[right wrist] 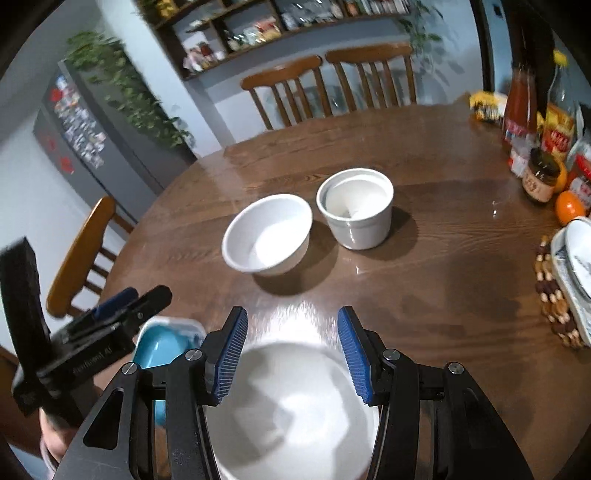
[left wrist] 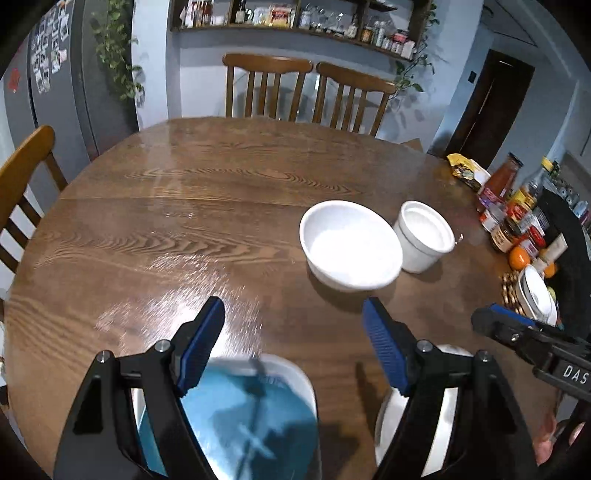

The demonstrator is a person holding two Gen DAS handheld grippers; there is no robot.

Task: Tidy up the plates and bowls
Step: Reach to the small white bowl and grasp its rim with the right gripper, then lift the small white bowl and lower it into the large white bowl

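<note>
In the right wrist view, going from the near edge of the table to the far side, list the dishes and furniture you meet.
White plate under the right gripper → shallow white bowl → deep white bowl → two wooden chairs behind the table.

Round wooden table (left wrist: pixel 177 206), wooden chairs (left wrist: pixel 266 88), grey fridge (left wrist: pixel 55 81), pale blue wall, cluttered shelf (left wrist: pixel 295 22)

On the table (right wrist: pixel 424 258), a wide bowl (right wrist: pixel 267 240) sits just left of a straight-sided pot (right wrist: pixel 356 212), the two close together. Nearer the cameras, a dish (left wrist: pixel 255 413) lies left of a plate (right wrist: pixel 291 410), probably apart. Jars (right wrist: pixel 541 175) and bottles crowd the table's right edge. Two chairs (left wrist: pixel 266 86) stand behind it.
</note>
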